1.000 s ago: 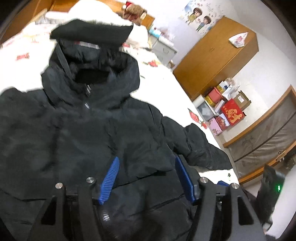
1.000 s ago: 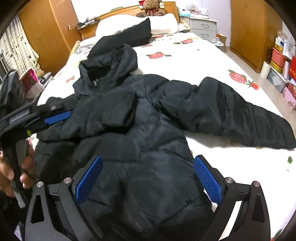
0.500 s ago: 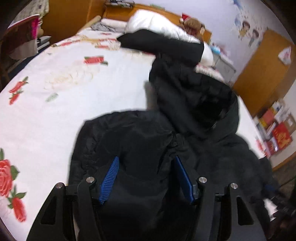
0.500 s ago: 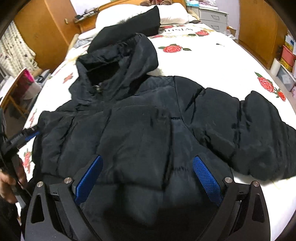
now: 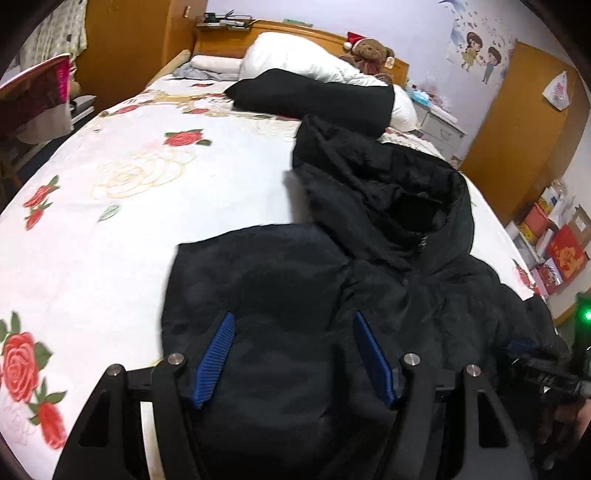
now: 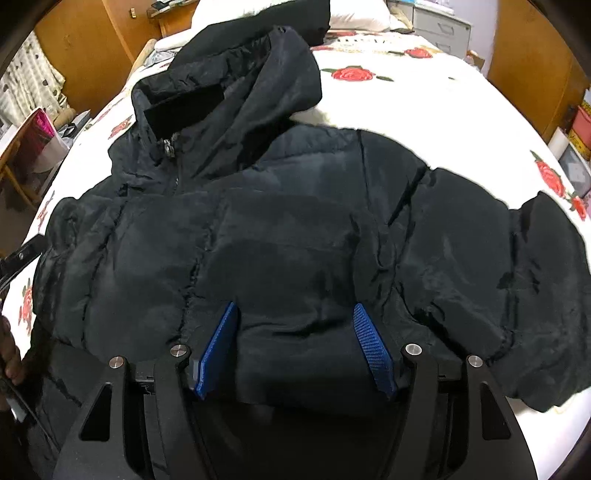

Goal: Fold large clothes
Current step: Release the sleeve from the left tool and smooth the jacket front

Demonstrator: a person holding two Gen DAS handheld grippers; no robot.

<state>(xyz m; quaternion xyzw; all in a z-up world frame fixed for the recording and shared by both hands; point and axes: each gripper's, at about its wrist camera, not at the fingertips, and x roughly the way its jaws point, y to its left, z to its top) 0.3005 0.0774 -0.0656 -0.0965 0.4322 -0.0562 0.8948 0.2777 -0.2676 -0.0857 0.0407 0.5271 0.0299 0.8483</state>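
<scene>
A black hooded puffer jacket (image 5: 369,266) lies front up on the rose-print bed, hood (image 5: 376,184) toward the headboard. In the right wrist view the jacket (image 6: 295,229) fills the frame, its right sleeve (image 6: 524,280) spread out to the side. My left gripper (image 5: 293,354) hovers low over the jacket's left shoulder, blue pads apart with fabric between them. My right gripper (image 6: 295,347) is partly closed around a bulge of fabric at the jacket's lower front; the pads touch it on both sides. The right gripper's tip shows at the left wrist view's right edge (image 5: 535,365).
A second black garment (image 5: 314,96) lies against the white pillow (image 5: 306,62) near the headboard, with a teddy bear (image 5: 369,55). The white rose bedspread (image 5: 129,192) extends left of the jacket. Wardrobes, a nightstand (image 6: 439,26) and boxes (image 5: 557,243) flank the bed.
The left gripper swung left over the jacket's left shoulder. The right gripper moved closer and narrowed its jaws around the lower front fabric. The jacket lies flatter now.
</scene>
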